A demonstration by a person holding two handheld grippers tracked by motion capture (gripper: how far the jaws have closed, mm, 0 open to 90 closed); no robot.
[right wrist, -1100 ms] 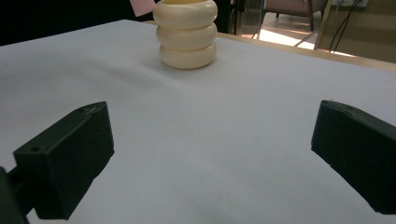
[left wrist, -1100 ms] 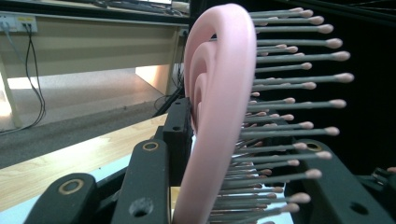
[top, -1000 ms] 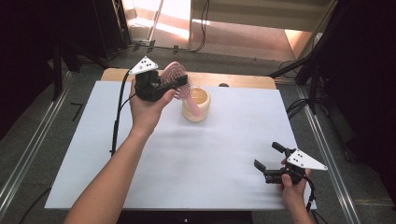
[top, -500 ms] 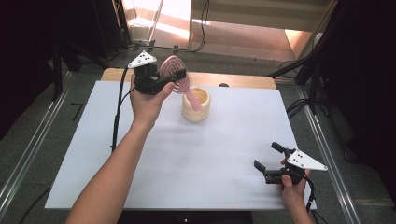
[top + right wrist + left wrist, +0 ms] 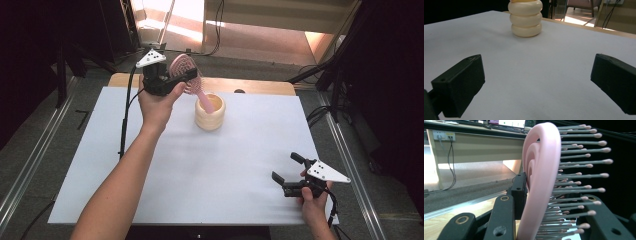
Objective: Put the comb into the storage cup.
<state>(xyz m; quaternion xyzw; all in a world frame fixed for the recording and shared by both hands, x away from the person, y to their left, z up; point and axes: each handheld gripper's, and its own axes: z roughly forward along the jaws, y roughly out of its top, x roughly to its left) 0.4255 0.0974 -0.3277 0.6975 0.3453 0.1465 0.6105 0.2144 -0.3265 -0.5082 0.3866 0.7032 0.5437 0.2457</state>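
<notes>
The pink hairbrush [image 5: 186, 75] is up at the far side of the table, tilted, its handle end dipping into the cream ribbed cup [image 5: 210, 114] while its head sits raised to the left. In the left gripper view the brush [image 5: 541, 182] is clamped edge-on between the two black jaws, bristles pointing right. So the left gripper [image 5: 167, 80] is closed on the brush head, held by the person's left hand [image 5: 156, 102] just left of the cup. The cup stands upright on the white table [image 5: 100, 150], toward the back. Down at the near right corner, the right gripper [image 5: 291, 172] hovers low over the table with its jaws spread wide and nothing between them; its own view looks across bare white surface to the cup [image 5: 525, 18].
</notes>
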